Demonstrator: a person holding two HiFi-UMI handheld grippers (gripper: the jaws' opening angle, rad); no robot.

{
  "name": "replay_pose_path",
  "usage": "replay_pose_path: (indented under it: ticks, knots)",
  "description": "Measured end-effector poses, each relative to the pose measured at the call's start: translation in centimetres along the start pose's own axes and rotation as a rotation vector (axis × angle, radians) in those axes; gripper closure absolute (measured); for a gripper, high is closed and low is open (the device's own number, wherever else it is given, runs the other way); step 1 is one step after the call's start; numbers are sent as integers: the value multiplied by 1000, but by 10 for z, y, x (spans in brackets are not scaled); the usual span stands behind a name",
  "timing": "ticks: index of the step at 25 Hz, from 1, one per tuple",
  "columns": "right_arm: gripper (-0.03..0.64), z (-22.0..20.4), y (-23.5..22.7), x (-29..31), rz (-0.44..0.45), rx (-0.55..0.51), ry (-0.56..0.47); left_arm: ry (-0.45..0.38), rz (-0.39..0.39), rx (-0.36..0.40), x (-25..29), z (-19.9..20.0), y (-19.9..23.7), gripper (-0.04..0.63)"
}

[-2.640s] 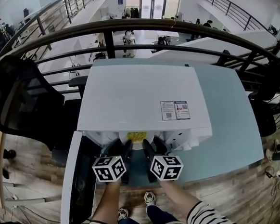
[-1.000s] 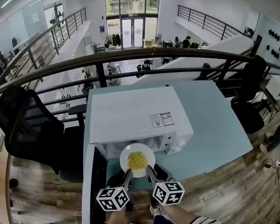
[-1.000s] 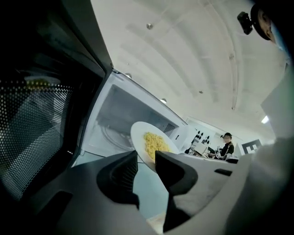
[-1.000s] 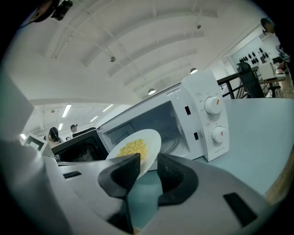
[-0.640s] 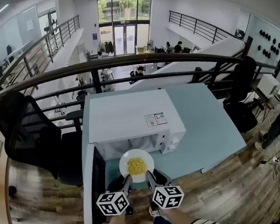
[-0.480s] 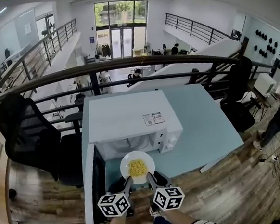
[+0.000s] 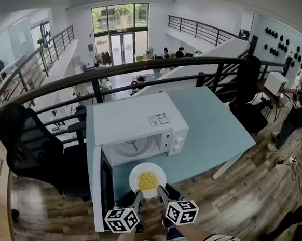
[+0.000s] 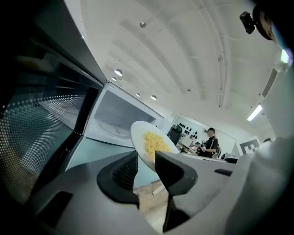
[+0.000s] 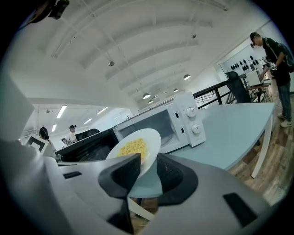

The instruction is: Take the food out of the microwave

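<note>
A white plate (image 7: 148, 179) with a small heap of yellow food (image 7: 148, 181) hangs in the air just in front of the open microwave (image 7: 136, 125). It is clear of the oven's mouth and over the near edge of the pale blue table (image 7: 214, 128). The oven door (image 7: 97, 186) stands swung wide to the left of the plate.

The left gripper (image 7: 138, 196) and the right gripper (image 7: 162, 192) hold the plate between them. Each has its jaws closed partway onto the near rim, one pad above and one below, and the two grips sit side by side. Each gripper view shows the rim wedged between the dark ribbed pads, with the rest of the plate reaching out beyond them.

The plate looks like glazed crockery, so it is probably stiff, smooth, fairly weighty for its size, and breakable if dropped. Coming from an oven, it may also be warm. The rim is the only sensible place to take hold, since the centre carries the food.

With both grips on one edge, the far side overhangs unsupported. A slick glaze could let the plate pivot or slip between the pads, and the loose heap would probably slide if the plate dipped. Firm, even pressure from both sides and a level carry seem called for. The bare tabletop to the right of the microwave looks a likely place to set it down.
</note>
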State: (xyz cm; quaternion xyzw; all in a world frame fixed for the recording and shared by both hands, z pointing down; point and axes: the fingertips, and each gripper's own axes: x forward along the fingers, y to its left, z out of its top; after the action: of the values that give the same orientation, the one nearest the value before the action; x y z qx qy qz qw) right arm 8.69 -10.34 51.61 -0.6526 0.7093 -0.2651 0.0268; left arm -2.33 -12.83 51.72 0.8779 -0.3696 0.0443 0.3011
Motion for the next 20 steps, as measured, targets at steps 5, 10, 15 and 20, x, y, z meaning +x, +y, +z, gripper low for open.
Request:
replay_pose_path:
  ticks: [5,10,15,20]
  knots:
    - [497,-9,12,-18,-13,15,-17,2,-32,16,-19,-4,-5,468]
    - [497,-13,15,-30,-36,35,-38,6,-59,33,-25,-5,-9,485]
    - [499,-15,12,-42,-68,48,-62,18,-93,33,-27,-10,-16,485]
    - [500,-21,7,-52,-98,57,-72,28,-116,34,-27,-19,-21,485]
